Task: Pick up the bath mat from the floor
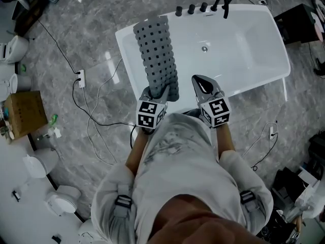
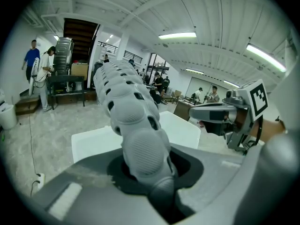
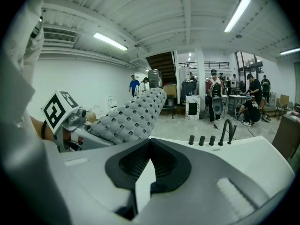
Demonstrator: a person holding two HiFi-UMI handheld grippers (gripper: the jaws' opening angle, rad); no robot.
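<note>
The grey bath mat [image 1: 157,55], dotted with square holes, hangs off the floor and stretches away from me over the left end of the white bathtub [image 1: 254,39]. My left gripper [image 1: 158,93] is shut on the mat's near edge. In the left gripper view the bunched mat [image 2: 131,116] rises straight out of the closed jaws [image 2: 149,170]. My right gripper [image 1: 205,88] hovers just right of the mat, over the tub's near rim, shut with nothing in it. In the right gripper view its jaws [image 3: 150,144] meet at the tips, with the mat [image 3: 133,116] off to the left.
Black taps and a spout [image 1: 223,4] stand on the tub's far rim. Cables [image 1: 96,111] and a power strip [image 1: 81,79] lie on the marble floor to the left. A cardboard box [image 1: 23,113] and white fixtures [image 1: 56,197] line the left side. People stand far off.
</note>
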